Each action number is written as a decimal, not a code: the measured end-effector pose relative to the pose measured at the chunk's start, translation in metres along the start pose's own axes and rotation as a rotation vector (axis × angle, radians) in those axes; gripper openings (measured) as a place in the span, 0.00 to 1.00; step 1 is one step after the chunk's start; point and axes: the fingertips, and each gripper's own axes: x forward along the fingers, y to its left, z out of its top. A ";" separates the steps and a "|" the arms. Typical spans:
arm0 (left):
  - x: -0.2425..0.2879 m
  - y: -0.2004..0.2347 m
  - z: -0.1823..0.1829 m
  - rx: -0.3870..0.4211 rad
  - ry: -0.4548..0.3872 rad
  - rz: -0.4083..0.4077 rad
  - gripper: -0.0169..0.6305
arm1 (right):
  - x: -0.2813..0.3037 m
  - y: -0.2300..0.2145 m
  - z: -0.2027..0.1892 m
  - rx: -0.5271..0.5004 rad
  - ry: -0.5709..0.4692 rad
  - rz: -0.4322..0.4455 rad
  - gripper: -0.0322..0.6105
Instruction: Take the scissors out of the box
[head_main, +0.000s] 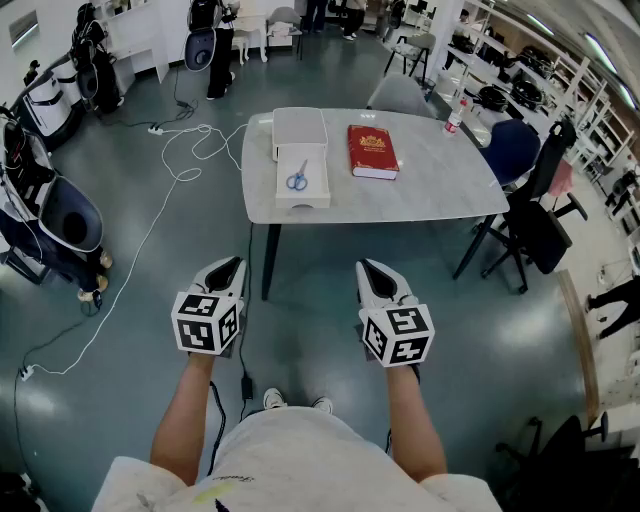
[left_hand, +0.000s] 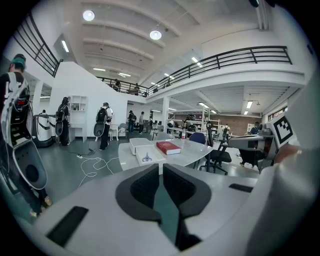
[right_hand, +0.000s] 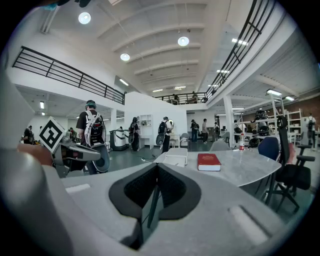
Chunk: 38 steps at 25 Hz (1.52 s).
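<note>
- The left gripper (head_main: 232, 262) and the right gripper (head_main: 367, 265) are held side by side at waist level, apart from each other, with both sets of jaws pointed forward toward the table (head_main: 440, 170).
- Both forearms are extended forward and slightly down. The left forearm (head_main: 185, 425) and the right forearm (head_main: 412, 425) are seen running roughly parallel.
- The marker cube (head_main: 205, 322) of the left gripper and the marker cube (head_main: 400, 335) of the right gripper are carried at the rear of each tool, just ahead of the hands.
- In the left gripper view, the jaws of the left gripper (left_hand: 160, 167) are seen drawn together at the tips, with nothing between them.
- In the right gripper view, the jaws of the right gripper (right_hand: 157, 167) are likewise seen closed tip to tip and empty.
- The scissors (head_main: 297, 178), with blue handles, are seen lying flat inside the open white box (head_main: 303, 200) on the table, well apart from both grippers.
- The box lid (head_main: 300, 125) is placed touching the far side of the box.
- A red book (head_main: 372, 151) is seen lying just beside the box, to its right.
</note>
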 end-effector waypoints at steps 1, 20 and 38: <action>0.000 0.000 -0.001 0.001 0.001 0.001 0.07 | 0.000 0.000 0.000 0.000 -0.001 -0.002 0.06; 0.009 0.017 0.013 -0.004 -0.036 -0.030 0.08 | 0.014 0.016 0.006 0.031 -0.014 0.002 0.06; 0.044 0.051 0.026 0.004 -0.035 -0.129 0.16 | 0.055 0.030 0.016 0.032 -0.011 -0.060 0.06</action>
